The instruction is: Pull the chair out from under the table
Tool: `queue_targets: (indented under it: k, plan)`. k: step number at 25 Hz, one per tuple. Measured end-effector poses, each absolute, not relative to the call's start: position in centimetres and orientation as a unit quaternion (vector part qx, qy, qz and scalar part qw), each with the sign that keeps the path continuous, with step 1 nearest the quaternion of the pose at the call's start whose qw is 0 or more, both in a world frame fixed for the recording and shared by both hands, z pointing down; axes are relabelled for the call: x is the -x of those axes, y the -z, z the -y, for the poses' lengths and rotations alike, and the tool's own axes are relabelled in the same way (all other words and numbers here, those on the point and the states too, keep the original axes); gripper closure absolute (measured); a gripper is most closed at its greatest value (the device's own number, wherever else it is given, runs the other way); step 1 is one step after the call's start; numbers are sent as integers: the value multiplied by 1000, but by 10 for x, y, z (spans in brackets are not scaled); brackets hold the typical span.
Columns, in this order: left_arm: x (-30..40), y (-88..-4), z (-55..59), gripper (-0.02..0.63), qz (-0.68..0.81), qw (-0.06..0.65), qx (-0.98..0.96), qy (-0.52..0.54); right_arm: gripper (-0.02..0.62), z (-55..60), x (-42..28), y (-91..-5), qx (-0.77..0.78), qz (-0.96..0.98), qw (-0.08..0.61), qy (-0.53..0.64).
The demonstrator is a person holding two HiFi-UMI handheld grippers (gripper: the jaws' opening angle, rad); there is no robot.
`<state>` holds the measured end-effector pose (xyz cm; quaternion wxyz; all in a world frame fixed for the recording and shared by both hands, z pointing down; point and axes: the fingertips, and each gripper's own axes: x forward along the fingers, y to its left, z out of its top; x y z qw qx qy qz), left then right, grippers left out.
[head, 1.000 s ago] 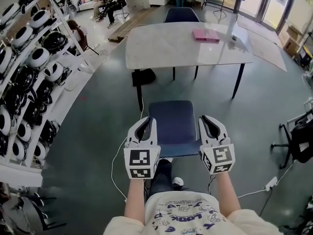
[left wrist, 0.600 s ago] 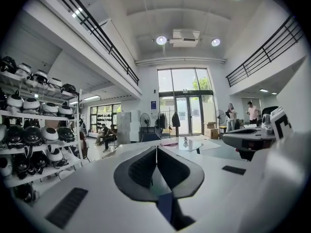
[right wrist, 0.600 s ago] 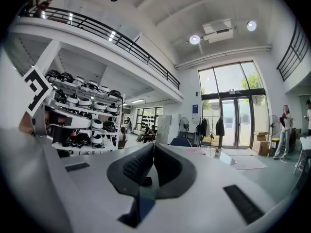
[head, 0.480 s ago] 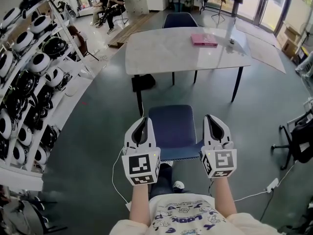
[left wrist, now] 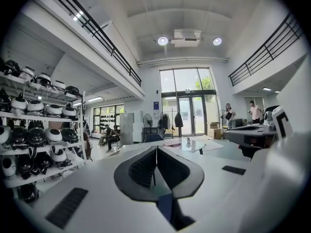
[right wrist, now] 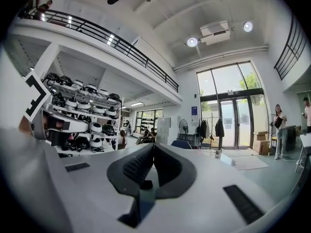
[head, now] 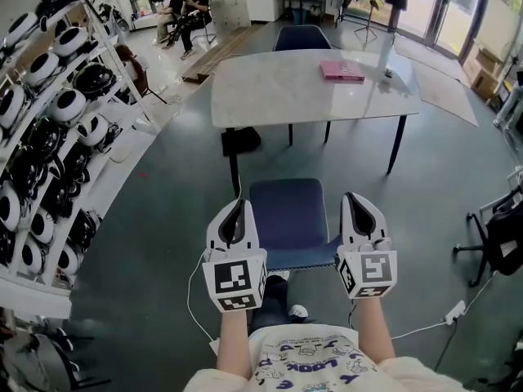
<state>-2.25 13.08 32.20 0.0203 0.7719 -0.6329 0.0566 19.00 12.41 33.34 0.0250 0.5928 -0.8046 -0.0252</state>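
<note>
Grey concrete floor, white table (head: 278, 80) up ahead, and the blue chair (head: 288, 215) already sits clear of its near edge, right between the two tools. Left gripper (head: 239, 205) and right gripper (head: 355, 198) are both clenched on nothing, held level either side of the seat. If it needs to come further, I'd open both, bite the seat edges evenly, then drag straight back so it doesn't slew.

Chair (head: 288, 219) centre frame, between my left gripper (head: 235, 211) and right gripper (head: 359, 207). Table (head: 270, 88) above it, apart. Rack (head: 49, 137) far left.
</note>
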Motion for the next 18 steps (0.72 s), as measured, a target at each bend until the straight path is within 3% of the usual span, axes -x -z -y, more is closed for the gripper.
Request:
queue_targets:
  k: [18]
  plan:
    - [23,-326,-128,584,629,29,-774,-65,591,-120,-195,-334,-599,800,23,17]
